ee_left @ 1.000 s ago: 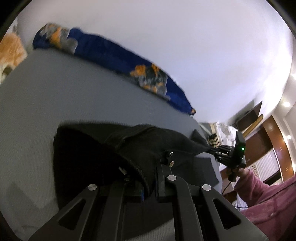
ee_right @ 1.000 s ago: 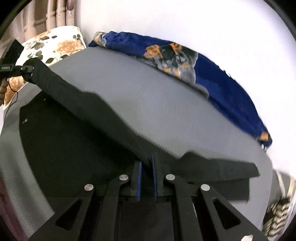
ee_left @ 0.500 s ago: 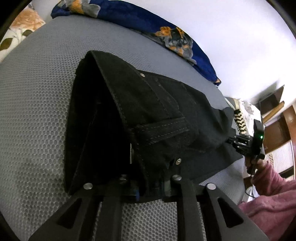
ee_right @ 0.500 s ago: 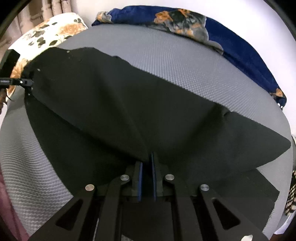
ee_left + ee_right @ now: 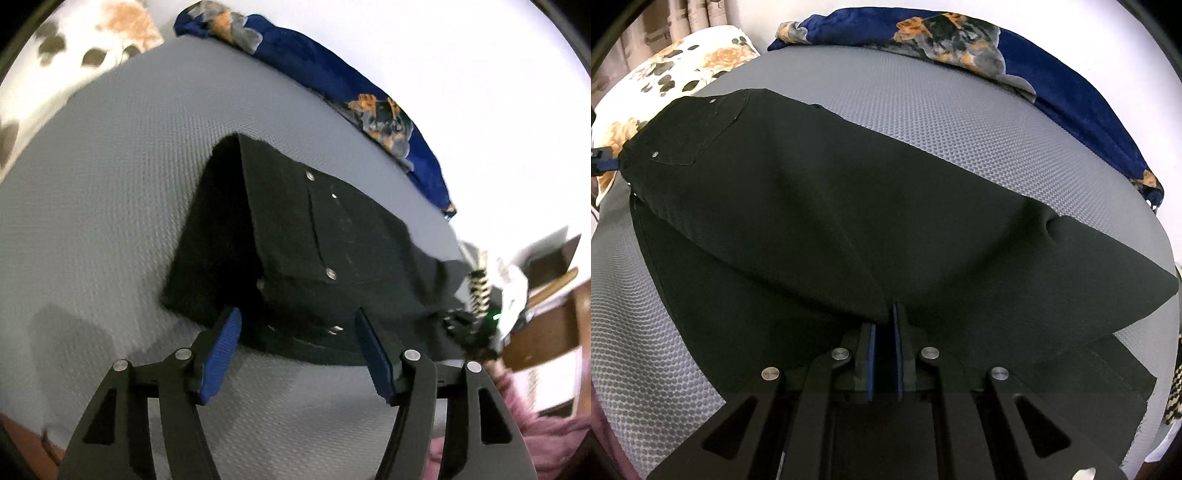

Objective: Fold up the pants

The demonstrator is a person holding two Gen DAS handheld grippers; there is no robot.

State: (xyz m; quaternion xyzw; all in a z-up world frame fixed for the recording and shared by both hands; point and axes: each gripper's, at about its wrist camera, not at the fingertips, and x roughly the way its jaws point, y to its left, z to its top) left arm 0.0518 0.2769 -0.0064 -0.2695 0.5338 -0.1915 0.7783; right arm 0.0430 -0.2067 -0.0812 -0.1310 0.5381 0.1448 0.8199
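Bed [image 5: 942,122]: grey mesh-textured mattress, takes up most of both views. Blue patterned blanket [image 5: 1052,85] bunched along the far edge, floral pillow [image 5: 698,62] at the far left corner.

Black pants [image 5: 820,206] lie across the middle of the bed, already doubled lengthwise: one leg sits on the other, waist end with rivets and pocket toward the left in the right wrist view. The top layer isn't flush; a strip of the lower leg [image 5: 1108,373] pokes out past it at the hem end, and the lower layer also shows along the near edge.

Right claw [image 5: 884,354]: nearly closed, blue pads pinching a ridge of the top layer mid-leg, fabric tented up to the pinch.

Left claw [image 5: 297,341]: at the waist end, jaws opening, blue pads [image 5: 221,350] wide and clear of the cloth. Waistband edge [image 5: 306,325] lies flat on the mattress just ahead of the tips, nothing gripped.

Progress, my read: first fold (leg over leg) is down, the left side has let go, the right hasn't released yet. Left to do: drop the mid-leg pinch, square up the offset hem, then at least one crosswise fold, hem to waist. Roughly a third to halfway done.

Pink sleeve [image 5: 517,439] at lower right in the left wrist view, blurred.
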